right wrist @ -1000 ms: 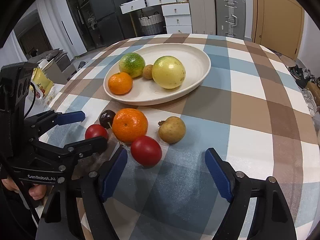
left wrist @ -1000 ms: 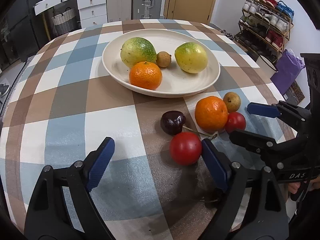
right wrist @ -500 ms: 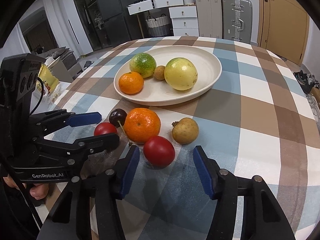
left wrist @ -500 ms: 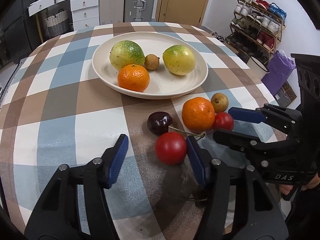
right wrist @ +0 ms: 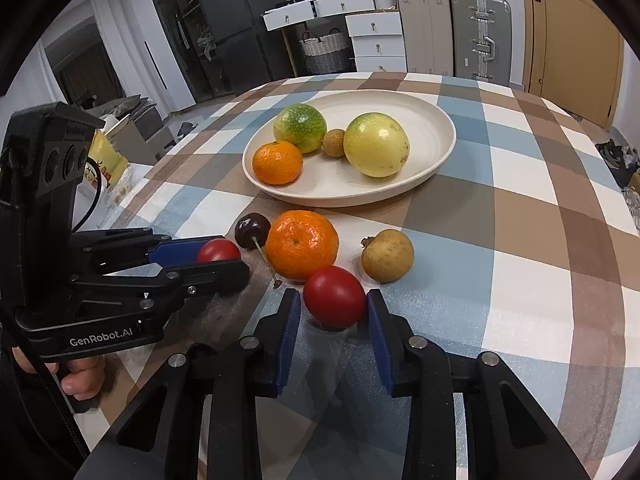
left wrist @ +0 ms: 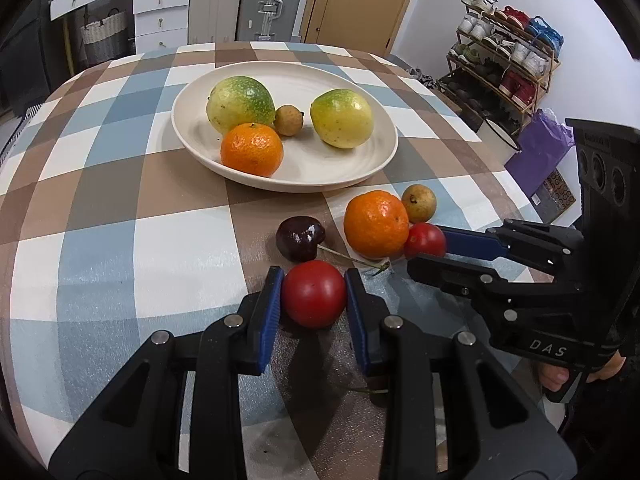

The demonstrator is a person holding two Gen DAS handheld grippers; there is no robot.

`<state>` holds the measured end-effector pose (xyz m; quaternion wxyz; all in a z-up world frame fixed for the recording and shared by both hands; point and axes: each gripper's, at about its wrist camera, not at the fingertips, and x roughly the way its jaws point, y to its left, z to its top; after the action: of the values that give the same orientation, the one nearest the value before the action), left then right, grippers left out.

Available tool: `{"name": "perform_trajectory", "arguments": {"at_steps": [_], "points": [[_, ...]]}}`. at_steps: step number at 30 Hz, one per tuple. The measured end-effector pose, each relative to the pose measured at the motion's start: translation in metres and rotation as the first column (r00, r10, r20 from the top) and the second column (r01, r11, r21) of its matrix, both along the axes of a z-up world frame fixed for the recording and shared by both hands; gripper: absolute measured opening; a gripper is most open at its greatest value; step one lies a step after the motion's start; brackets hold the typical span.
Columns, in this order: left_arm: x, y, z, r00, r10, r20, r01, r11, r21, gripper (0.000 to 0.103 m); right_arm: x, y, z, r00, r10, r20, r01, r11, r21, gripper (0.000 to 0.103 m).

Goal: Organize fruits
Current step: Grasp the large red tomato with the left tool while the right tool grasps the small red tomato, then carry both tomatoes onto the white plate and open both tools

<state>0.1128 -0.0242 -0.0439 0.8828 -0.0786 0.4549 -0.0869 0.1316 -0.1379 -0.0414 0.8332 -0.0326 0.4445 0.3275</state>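
Note:
Two red tomatoes lie near the front of the checked table. My left gripper point(left wrist: 314, 276) has the left tomato point(left wrist: 314, 300) between its blue pads, which press on both sides as the jaws close. My right gripper point(right wrist: 333, 296) is closing on the right tomato point(right wrist: 334, 302), with its pads against it. Each wrist view shows the other gripper too: the right gripper point(left wrist: 426, 250) and the left gripper point(right wrist: 224, 258). Beside them lie an orange point(left wrist: 376, 224), a dark cherry point(left wrist: 300, 238) and a small brown fruit point(left wrist: 419, 203).
The cream plate point(left wrist: 360, 168) behind holds two green-yellow fruits, an orange and a small brown fruit. Off the table's right edge are a shoe rack point(left wrist: 508, 60) and a purple bag point(left wrist: 536, 152). Drawers and suitcases point(right wrist: 480, 36) stand at the back.
Both grippers' jaws came in from wide open until each pair sits around its own tomato. Neither hand has shifted much, and the fruits lie where they were.

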Motion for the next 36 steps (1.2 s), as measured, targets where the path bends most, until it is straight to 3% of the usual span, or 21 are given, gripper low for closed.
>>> {"name": "perform_trajectory", "arguments": {"at_steps": [36], "points": [[0.007, 0.008, 0.057, 0.990, 0.060, 0.127, -0.059, 0.998, -0.010, 0.028, 0.016, -0.028, 0.065, 0.994, -0.067, 0.089, 0.050, 0.984, 0.174, 0.032]]}}
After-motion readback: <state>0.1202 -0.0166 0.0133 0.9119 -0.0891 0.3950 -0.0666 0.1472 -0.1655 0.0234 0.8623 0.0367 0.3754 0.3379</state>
